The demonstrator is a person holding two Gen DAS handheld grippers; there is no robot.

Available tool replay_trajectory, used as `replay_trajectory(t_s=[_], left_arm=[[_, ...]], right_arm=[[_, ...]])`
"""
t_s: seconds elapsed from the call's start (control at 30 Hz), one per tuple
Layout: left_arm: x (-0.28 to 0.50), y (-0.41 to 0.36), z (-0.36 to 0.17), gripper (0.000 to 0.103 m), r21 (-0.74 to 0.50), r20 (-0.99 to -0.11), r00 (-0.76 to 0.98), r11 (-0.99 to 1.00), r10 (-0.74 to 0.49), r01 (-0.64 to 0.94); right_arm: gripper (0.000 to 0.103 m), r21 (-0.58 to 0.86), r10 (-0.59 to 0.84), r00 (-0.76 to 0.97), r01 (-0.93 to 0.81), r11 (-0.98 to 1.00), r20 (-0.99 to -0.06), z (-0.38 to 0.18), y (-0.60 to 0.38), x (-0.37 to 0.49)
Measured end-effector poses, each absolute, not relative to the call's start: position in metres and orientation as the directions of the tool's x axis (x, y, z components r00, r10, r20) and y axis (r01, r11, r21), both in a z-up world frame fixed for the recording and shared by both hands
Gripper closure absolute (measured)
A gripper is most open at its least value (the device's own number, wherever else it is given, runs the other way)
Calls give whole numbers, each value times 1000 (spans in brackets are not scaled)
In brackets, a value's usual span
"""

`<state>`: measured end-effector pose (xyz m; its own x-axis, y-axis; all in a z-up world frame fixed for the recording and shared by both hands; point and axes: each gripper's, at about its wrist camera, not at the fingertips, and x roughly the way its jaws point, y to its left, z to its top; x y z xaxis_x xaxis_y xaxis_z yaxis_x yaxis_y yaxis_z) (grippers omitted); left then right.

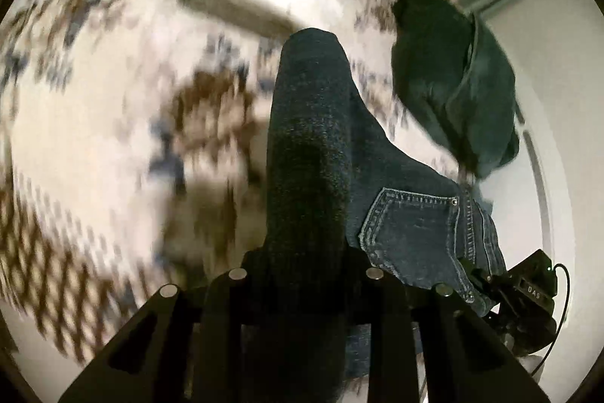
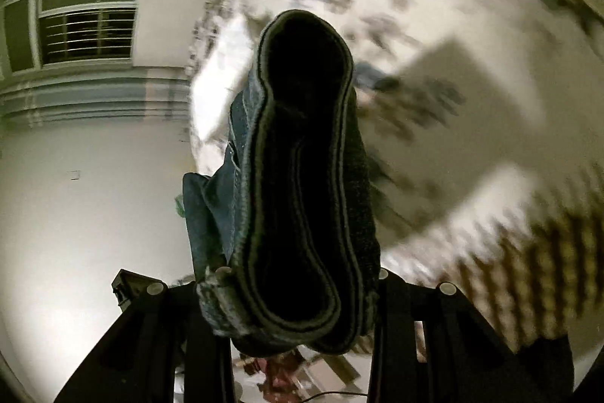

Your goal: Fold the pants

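Note:
The pants are dark blue jeans (image 1: pixel 313 153). My left gripper (image 1: pixel 305 274) is shut on a thick fold of the denim, which bulges forward between the fingers. A back pocket (image 1: pixel 411 237) with light stitching hangs to the right of it. My right gripper (image 2: pixel 302 274) is shut on the jeans (image 2: pixel 305 184) too, with a looped hem edge standing up between the fingers. The right gripper's body shows in the left wrist view (image 1: pixel 528 301). Both hold the jeans lifted above a patterned surface.
A white cloth with brown and blue pattern (image 1: pixel 113 108) lies below, heavily blurred; it also shows in the right wrist view (image 2: pixel 472 70). A dark green garment (image 1: pixel 453 82) hangs or lies at the right. A white wall (image 2: pixel 75 195) and a window (image 2: pixel 87 36) are at the left.

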<state>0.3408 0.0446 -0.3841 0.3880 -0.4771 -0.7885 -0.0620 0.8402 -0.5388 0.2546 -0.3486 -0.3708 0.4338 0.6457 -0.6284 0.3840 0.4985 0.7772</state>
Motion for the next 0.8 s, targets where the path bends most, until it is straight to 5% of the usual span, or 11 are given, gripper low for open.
replay_trajectory(t_s=[0.37,0.6,0.77,0.8], left_arm=[[637,143,-353,81,-504,-752,481,863,-450,19],[772,186,-446,73,-456,-825,391,889,-408,-35],[774,198,-469,62,-520,-799,371,854,-474,-28],[772,199,-468,61,-523,-799,365,852,-478,-28]], right_arm=[[68,854,649,558,289,433,-518,-381,-229,584],[67,821,654,497,315,476,-570,-459,-184,739],[47,770,633,439,335,544,-638,-471,-181,756],[37,742,606,430,339,578,-669,-465,-181,753]])
